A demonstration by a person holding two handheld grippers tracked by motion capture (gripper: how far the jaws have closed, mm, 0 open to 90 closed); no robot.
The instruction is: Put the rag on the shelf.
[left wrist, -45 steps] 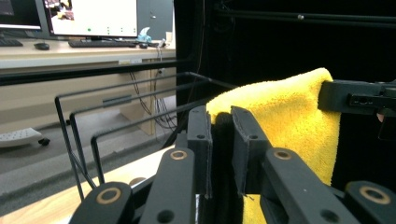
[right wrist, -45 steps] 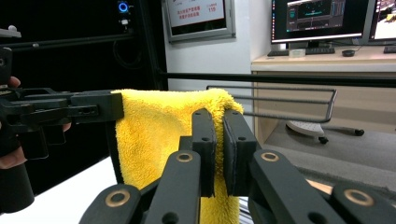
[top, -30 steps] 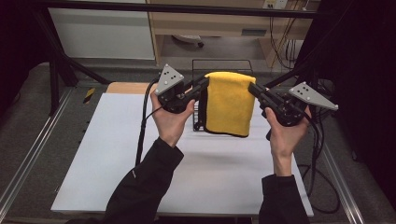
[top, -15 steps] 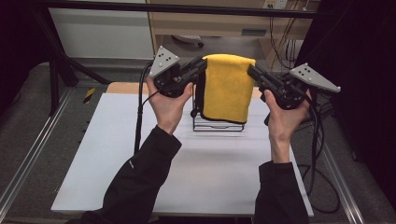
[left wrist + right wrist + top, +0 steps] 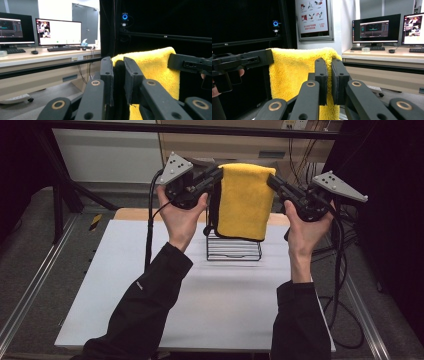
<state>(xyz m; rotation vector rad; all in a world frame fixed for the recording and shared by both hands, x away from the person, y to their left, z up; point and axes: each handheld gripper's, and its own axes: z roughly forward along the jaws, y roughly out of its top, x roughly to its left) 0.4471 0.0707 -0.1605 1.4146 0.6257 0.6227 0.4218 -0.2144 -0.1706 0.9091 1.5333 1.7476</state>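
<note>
A yellow towel point(image 5: 242, 202) hangs folded in the air between my two grippers, its lower edge in front of a black wire rack point(image 5: 234, 249) on the white table point(image 5: 150, 290). My left gripper point(image 5: 218, 171) is shut on the towel's top left end. My right gripper point(image 5: 272, 181) is shut on its top right end. In the left gripper view the jaws point(image 5: 117, 62) pinch the towel point(image 5: 152, 65), with the other gripper point(image 5: 190, 63) at its far end. The right gripper view shows the same: jaws point(image 5: 329, 62) closed on the towel point(image 5: 292, 72), the other gripper point(image 5: 244, 60) opposite.
Metal rails point(image 5: 35, 285) run along both sides of the table, and black cables point(image 5: 345, 285) hang off its right edge. Behind the table stand a pale cabinet point(image 5: 110, 155) and a dark frame bar point(image 5: 200, 129). A desk with monitors point(image 5: 375, 28) lies farther off.
Both hands have risen with the towel between them. The towel now hangs higher and the wire rack's lower part shows beneath it.
</note>
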